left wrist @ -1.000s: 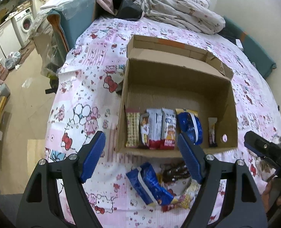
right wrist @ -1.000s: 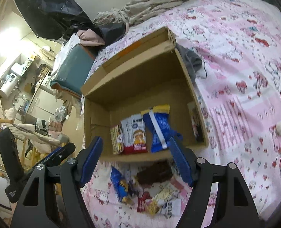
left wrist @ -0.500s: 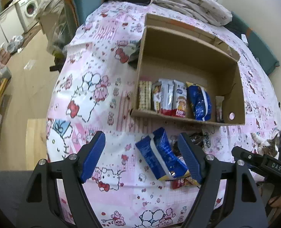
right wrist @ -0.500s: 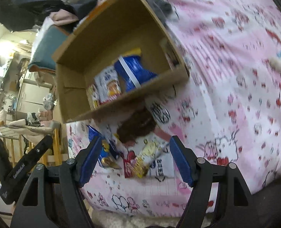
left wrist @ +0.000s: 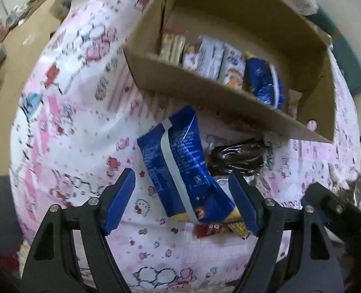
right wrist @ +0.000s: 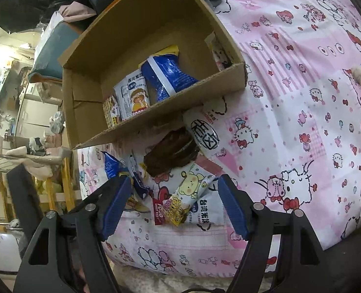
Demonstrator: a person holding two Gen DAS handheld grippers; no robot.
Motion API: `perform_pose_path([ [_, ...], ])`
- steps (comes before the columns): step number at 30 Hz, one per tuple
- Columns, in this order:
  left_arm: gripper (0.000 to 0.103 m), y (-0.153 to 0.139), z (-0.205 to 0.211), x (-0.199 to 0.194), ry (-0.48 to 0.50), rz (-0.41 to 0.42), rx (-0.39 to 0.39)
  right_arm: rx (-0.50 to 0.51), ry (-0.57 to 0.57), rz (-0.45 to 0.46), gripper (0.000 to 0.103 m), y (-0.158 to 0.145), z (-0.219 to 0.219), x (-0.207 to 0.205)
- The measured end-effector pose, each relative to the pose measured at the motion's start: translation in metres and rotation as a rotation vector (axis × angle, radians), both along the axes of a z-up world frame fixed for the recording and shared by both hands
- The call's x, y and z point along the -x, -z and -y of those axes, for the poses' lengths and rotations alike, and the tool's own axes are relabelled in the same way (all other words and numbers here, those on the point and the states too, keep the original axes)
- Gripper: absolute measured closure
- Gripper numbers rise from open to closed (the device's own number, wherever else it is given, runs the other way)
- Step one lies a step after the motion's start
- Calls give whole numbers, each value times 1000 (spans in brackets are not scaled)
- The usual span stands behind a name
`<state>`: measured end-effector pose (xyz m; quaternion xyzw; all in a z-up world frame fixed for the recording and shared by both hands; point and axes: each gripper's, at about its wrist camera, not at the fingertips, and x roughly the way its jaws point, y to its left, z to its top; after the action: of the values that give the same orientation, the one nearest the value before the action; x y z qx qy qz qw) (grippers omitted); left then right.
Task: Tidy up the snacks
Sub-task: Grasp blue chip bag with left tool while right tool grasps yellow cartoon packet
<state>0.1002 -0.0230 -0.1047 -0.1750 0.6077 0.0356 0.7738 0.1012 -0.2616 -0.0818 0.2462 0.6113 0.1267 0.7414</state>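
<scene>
- Snack-wise, the blue foil pouch point(left wrist: 180, 166) was the one that mattered: it lay flat on the bed sheet point(left wrist: 77, 131), just in front of the cardboard box point(left wrist: 204, 90), and sat right between the left gripper point(left wrist: 181, 205)'s two blue pads.
- Its long axis ran from the box end down toward the gripper, tilted a bit to the right, so the jaws straddled its lower, crinkled end across the narrow way. My guess is that's the easy pinch.
- Left jaws were spread wide, not touching the pouch as far as I could tell, holding nothing.
- The right gripper point(right wrist: 174, 205) was also wide open and empty. It hung over a different bunch: a white wrapper with a yellow cartoon bear point(right wrist: 192, 188) and a red-and-yellow packet point(right wrist: 165, 210) between its pads, with a dark brown glossy wrapper point(right wrist: 170, 153) further up toward the box.
- So the left was clearly nearer the blue pouch; from the right view only a blue corner showed off by the left pad.
- Materials: the pouch was shiny, crinkly film with a white seam strip down the middle, puffy and probably slippery. The brown one looked like glossy clear plastic. The box was plain matte corrugated card, flaps open.
- Inside the box, packs already stood in a row against the near wall, including a second blue pouch point(left wrist: 265, 83) and a white pack with a cartoon kid point(right wrist: 134, 97).
- The sheet was soft pink cartoon-print cotton, so it would likely give under a push.
</scene>
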Motion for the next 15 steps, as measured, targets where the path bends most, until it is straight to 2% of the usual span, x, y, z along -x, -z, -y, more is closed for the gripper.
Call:
perform_pose_path([
  [3,27,13,0,-2,-18,-32,-39,3,-5,-4,27,2,-1,0],
  [5,28,21,1,-4,3,-57,-82,4,-6,-4,27,2,-1,0],
  [6,36,25,1,-3,17,-67,-85,3,-6,-4,27,2,-1,0],
  [7,55,27,0,-2,25,-67,-77,1,-5,-4,27,2,-1,-1],
  [8,61,29,-1,-1,44,-64,-53,1,-6,-4,27,2,-2,-1],
  [10,78,25,1,1,86,-53,-60,4,-11,-5,27,3,-3,-2],
  [12,80,19,0,3,109,-53,-82,7,-14,-13,27,6,-5,-2],
  [15,81,2,-11,7,139,-49,-58,-11,-9,-36,27,11,-5,-3],
])
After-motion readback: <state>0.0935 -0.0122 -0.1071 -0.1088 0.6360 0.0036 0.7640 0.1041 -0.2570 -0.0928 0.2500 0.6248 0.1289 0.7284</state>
